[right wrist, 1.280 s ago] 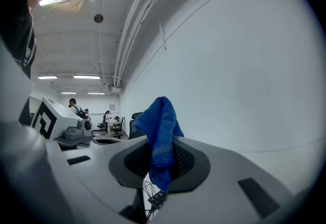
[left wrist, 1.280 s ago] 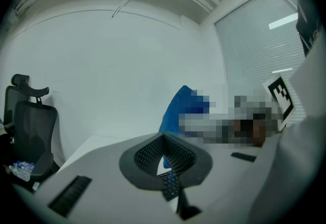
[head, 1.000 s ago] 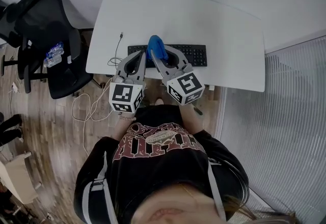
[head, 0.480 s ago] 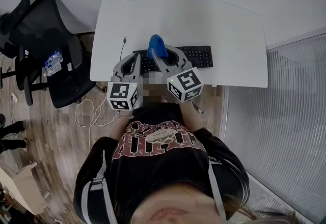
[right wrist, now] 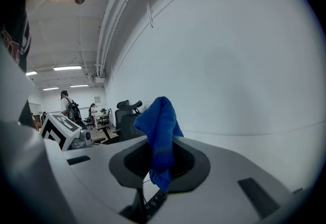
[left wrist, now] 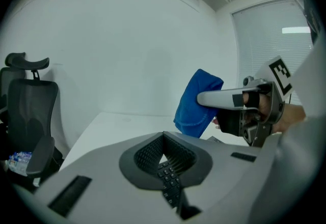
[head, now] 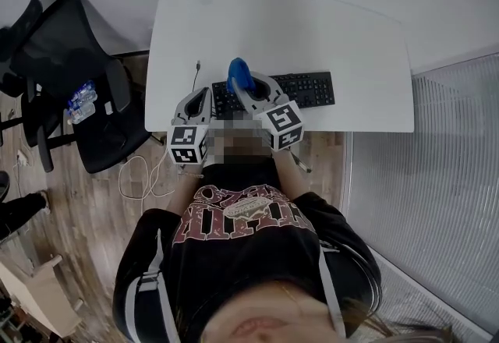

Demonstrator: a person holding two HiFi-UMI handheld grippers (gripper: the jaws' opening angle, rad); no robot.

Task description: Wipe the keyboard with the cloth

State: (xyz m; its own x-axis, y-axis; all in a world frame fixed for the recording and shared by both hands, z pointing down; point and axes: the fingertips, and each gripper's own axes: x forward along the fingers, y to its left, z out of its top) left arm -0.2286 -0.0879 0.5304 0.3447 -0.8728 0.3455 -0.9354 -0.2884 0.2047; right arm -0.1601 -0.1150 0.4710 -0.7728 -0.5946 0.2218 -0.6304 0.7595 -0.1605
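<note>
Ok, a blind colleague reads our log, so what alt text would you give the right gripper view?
The right gripper's jaws are shut on a blue cloth, which sticks up between them above the black keyboard glimpsed below. Behind are a white table, a white wall and, at left, a black office chair.

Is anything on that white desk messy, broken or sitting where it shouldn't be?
Nothing looks spilled or broken. The black keyboard lies roughly parallel to the white desk's front edge. One thin cable trails off the desk's left side, a bit untidy. The right gripper holds the blue cloth bunched up.
</note>
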